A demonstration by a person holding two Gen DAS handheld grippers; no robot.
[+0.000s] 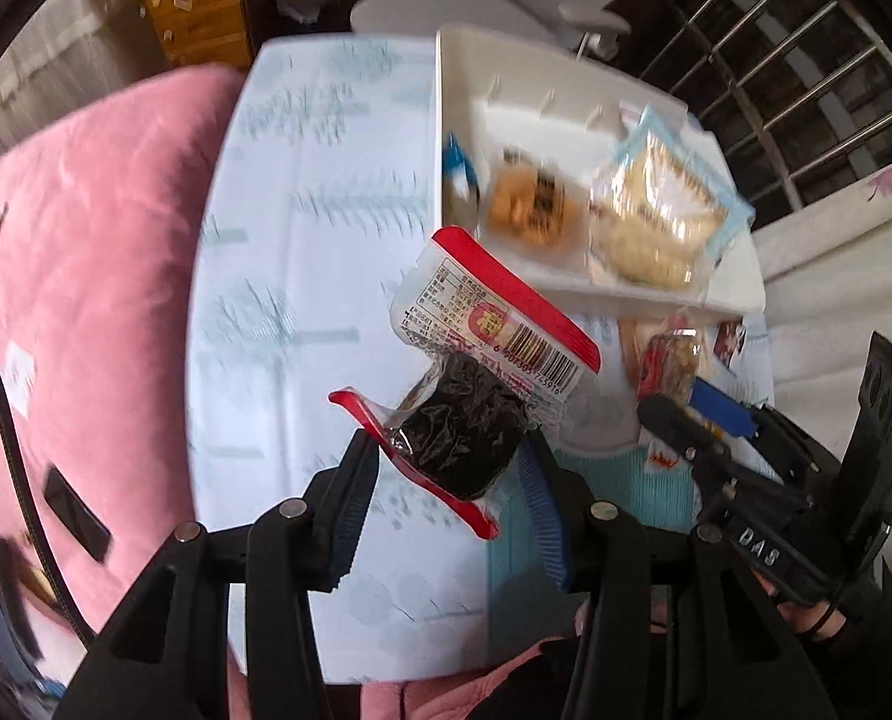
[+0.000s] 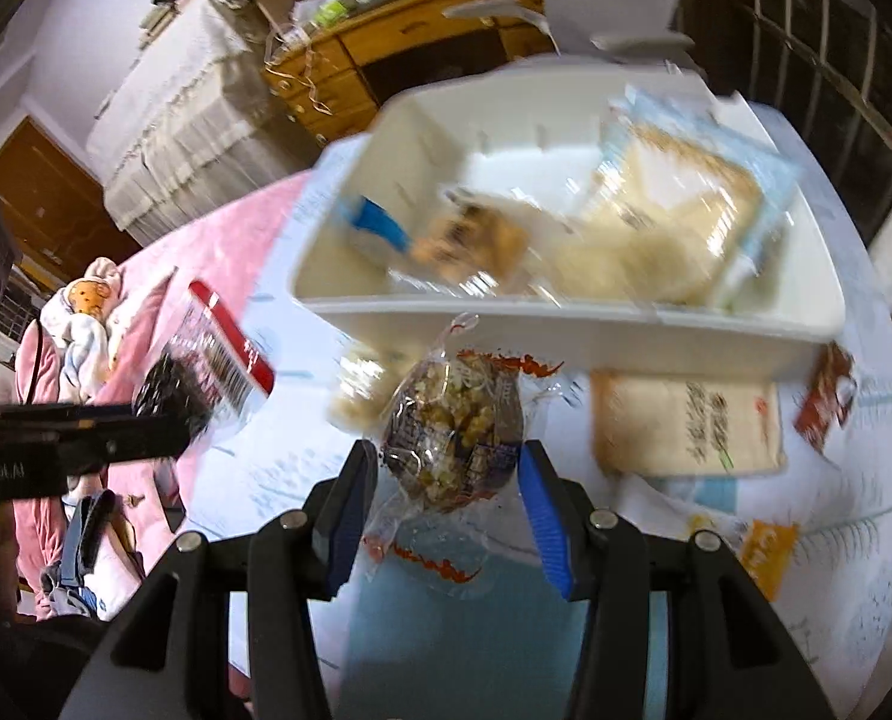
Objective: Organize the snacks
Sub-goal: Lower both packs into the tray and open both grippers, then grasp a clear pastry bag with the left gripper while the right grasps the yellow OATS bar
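left tongs [image 1: 451,462] grip dark snack [image 1: 460,423] | long axis tilted up-right

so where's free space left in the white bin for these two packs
Bare floor shows at the white bin far-left corner, behind the blue-and-white packet. The middle and right are crowded with the orange snack and the pale cracker pack. Outside, the tablecloth left of the bin lies open.
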